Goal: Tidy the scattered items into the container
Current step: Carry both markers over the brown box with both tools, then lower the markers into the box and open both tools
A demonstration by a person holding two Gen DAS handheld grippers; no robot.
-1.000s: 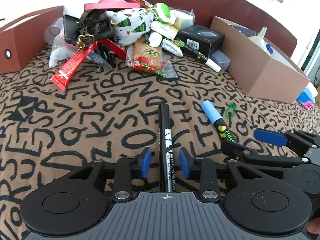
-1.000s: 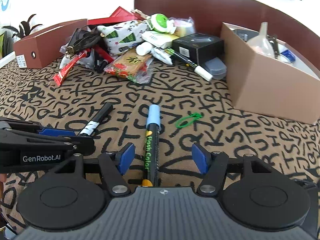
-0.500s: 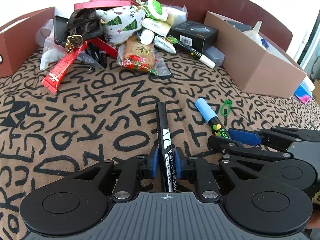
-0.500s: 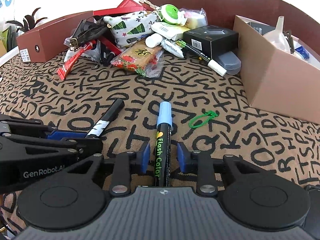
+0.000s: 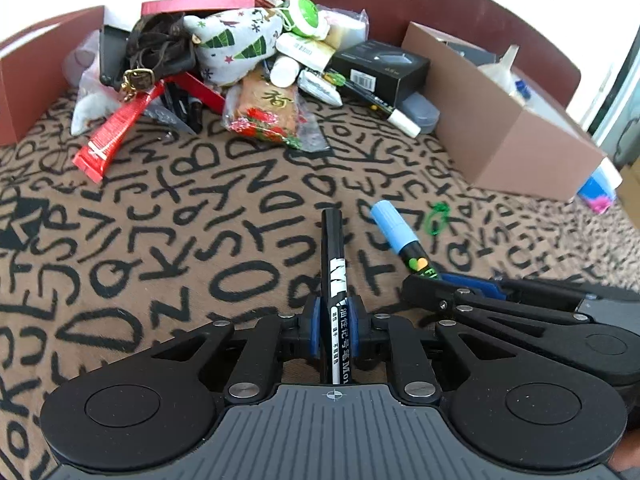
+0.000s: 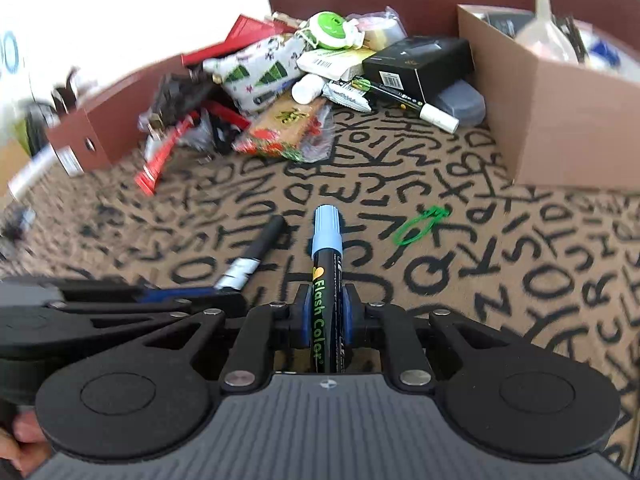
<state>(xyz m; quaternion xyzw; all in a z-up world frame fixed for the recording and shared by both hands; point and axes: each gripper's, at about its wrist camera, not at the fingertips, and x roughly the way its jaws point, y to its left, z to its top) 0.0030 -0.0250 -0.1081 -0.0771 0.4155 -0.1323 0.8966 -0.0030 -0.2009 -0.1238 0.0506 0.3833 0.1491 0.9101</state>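
Between my left gripper's (image 5: 335,330) pads I am pinching the black marker (image 5: 333,264) mid-barrel, while my right gripper (image 6: 327,322) is clamping the blue-capped marker (image 6: 326,276): both seeming light, stiff, slippery.

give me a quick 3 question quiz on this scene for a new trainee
1. True or false: the left gripper is shut on the black marker.
2. Which cap colour has the marker in the right gripper? A red, B light blue, C white.
3. What small green thing lies on the patterned cloth between that marker and the cardboard box?

Key: 1 true; 2 B; 3 a green loop.
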